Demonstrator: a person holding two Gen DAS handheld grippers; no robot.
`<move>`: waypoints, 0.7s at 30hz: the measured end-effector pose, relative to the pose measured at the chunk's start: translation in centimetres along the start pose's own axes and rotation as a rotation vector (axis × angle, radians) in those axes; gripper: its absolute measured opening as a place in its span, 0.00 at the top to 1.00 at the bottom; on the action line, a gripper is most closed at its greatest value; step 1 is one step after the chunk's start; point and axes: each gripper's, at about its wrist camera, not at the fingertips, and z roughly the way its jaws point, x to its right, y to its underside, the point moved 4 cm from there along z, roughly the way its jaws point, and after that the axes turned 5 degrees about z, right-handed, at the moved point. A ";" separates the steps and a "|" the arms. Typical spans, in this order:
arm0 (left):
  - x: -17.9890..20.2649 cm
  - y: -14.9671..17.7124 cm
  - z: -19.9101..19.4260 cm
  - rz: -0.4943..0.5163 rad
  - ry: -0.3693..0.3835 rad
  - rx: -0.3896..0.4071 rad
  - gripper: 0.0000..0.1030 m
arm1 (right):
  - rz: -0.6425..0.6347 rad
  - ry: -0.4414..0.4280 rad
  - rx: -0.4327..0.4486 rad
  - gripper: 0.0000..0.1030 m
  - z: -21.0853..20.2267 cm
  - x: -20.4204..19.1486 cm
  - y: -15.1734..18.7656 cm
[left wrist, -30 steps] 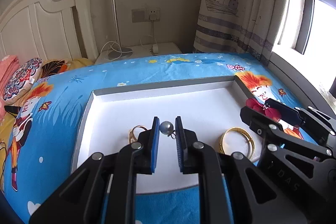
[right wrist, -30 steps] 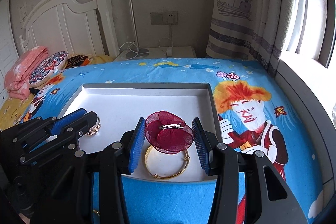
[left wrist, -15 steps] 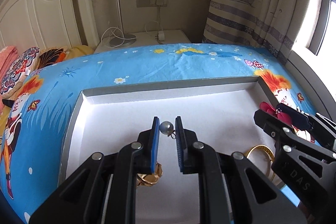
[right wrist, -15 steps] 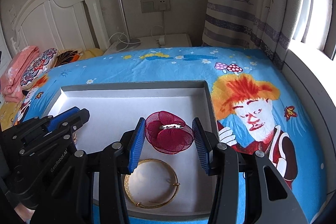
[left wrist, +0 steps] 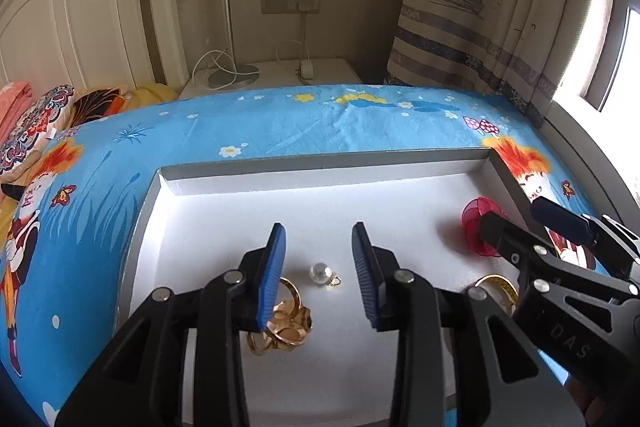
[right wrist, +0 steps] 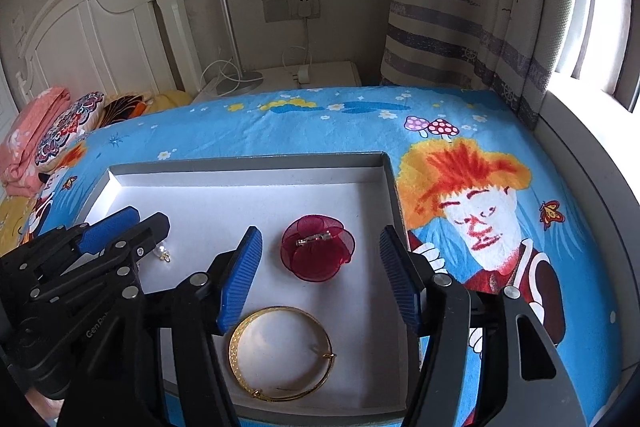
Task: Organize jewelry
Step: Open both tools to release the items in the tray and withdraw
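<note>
White, matte and flat, the floor of the grey-walled tray [right wrist: 248, 163] is carrying all the jewelry you are sorting. Your left gripper [left wrist: 319, 259] is hanging with its ribbed blue pads spread, and the round glassy pearl earring [left wrist: 321, 272] is lying loose on the tray between them, touching neither. Just beside it, gold rings [left wrist: 286, 323] are sitting in a shiny cluster. Your right gripper [right wrist: 320, 267] is gaping wide too, with the gauzy red fabric flower [right wrist: 318, 253] resting free between its pads. Nearer you, the thin gold bangle [right wrist: 282, 353] is lying flat.
</note>
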 end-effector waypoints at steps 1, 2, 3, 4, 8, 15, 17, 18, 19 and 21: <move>-0.1 0.0 -0.3 -0.001 -0.002 0.004 0.64 | -0.001 0.000 0.003 0.40 -0.2 0.0 0.0; -0.2 0.0 -0.6 -0.001 -0.004 0.008 0.64 | -0.002 0.002 0.008 0.39 -0.4 0.0 0.1; -0.2 0.0 -1.1 0.000 -0.006 0.014 0.63 | -0.002 0.003 0.012 0.38 -0.7 0.2 0.1; -0.3 0.0 -1.5 -0.001 -0.002 0.027 0.62 | 0.001 0.000 0.017 0.37 -1.0 0.3 0.2; -0.5 0.6 -3.6 0.002 -0.009 0.052 0.61 | 0.020 -0.011 0.037 0.34 -2.7 0.9 0.7; -1.3 3.0 -7.3 -0.022 0.006 0.074 0.61 | 0.034 -0.021 0.062 0.30 -6.1 1.8 3.1; -1.6 3.8 -8.3 -0.038 0.006 0.080 0.61 | 0.032 -0.023 0.061 0.30 -6.9 2.1 4.0; -1.7 4.2 -8.7 -0.042 0.008 0.081 0.62 | 0.034 -0.024 0.061 0.30 -7.3 2.1 4.5; -1.7 4.7 -9.2 -0.043 0.013 0.081 0.62 | 0.036 -0.021 0.064 0.30 -7.7 2.4 4.9; -1.7 5.8 -10.1 -0.050 0.013 0.083 0.62 | 0.037 -0.012 0.070 0.30 -8.5 2.8 5.7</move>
